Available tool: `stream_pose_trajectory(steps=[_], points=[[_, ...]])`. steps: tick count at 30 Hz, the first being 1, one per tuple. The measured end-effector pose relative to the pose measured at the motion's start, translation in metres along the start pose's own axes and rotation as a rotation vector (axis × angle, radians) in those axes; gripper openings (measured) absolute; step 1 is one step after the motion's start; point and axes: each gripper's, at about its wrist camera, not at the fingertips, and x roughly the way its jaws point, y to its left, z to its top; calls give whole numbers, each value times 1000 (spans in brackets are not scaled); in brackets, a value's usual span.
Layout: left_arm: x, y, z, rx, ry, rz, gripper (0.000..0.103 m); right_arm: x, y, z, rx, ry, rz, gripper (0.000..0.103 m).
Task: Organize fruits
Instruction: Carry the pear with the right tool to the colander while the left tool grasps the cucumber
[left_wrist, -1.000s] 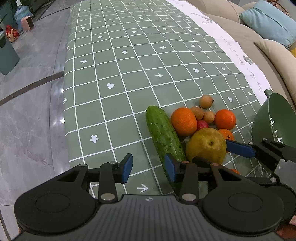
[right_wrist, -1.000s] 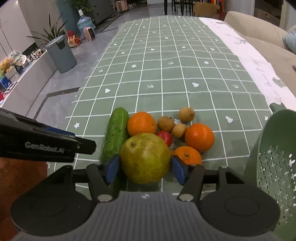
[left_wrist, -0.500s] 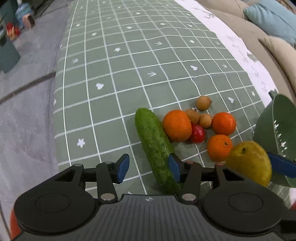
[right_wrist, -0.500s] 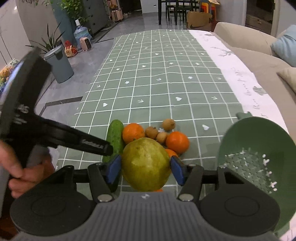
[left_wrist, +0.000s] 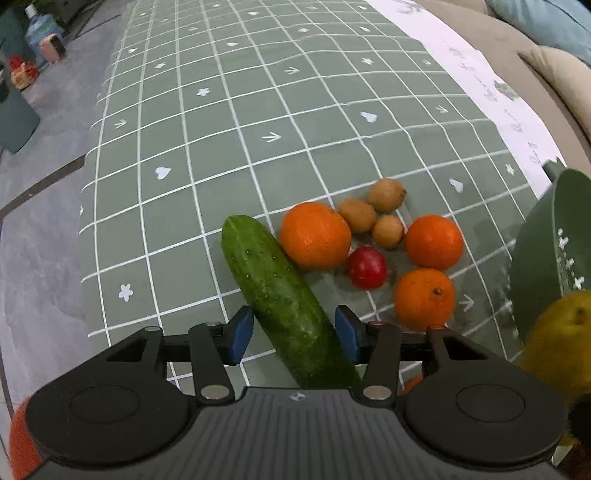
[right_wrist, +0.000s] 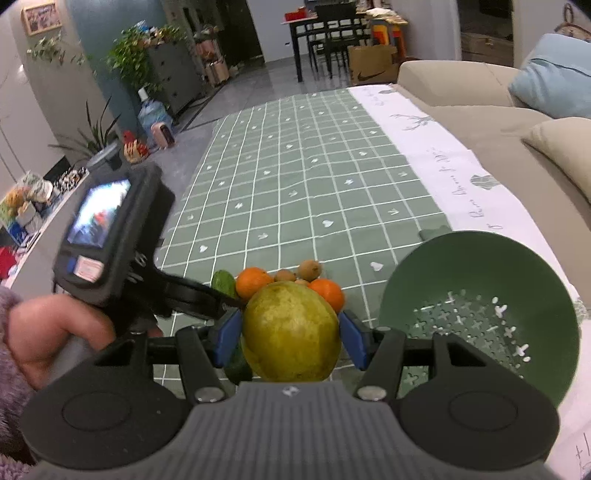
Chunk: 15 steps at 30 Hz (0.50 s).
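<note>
A long green cucumber (left_wrist: 280, 295) lies on the green checked tablecloth (left_wrist: 221, 147). My left gripper (left_wrist: 293, 332) straddles its near half, pointing steeply down. Its jaws are closing, with small gaps still showing beside the blue pads (left_wrist: 240, 334). Right of the cucumber lie three oranges (left_wrist: 314, 236), a small red fruit (left_wrist: 367, 267) and three small brown fruits (left_wrist: 386, 190). My right gripper (right_wrist: 291, 338) is shut on a big yellow-green pear (right_wrist: 291, 332), held in the air left of the green colander (right_wrist: 480, 266). The pear (left_wrist: 561, 332) also shows at the left wrist view's right edge.
A beige sofa (right_wrist: 480, 96) with cushions runs along the table's right side, beside a white cloth strip (right_wrist: 443, 173). The table's left edge drops to grey floor (left_wrist: 37, 258), where a bin and a water bottle stand. A hand (right_wrist: 55, 332) holds the left gripper's body.
My right gripper has lifted the pear off the table and carried it up toward the colander. My left gripper has shifted right over the cucumber, which now sits between its wider jaws.
</note>
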Motion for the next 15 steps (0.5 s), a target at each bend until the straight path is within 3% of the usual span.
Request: stream_pose_trajectory(steps=[10, 15], points=[[-13, 20, -15, -56, -29, -75, 40, -21, -19, 3, 45, -34, -46, 55], [-31, 29, -26, -86, -55, -134, 38, -26, -36, 3, 60, -29, -80, 55]])
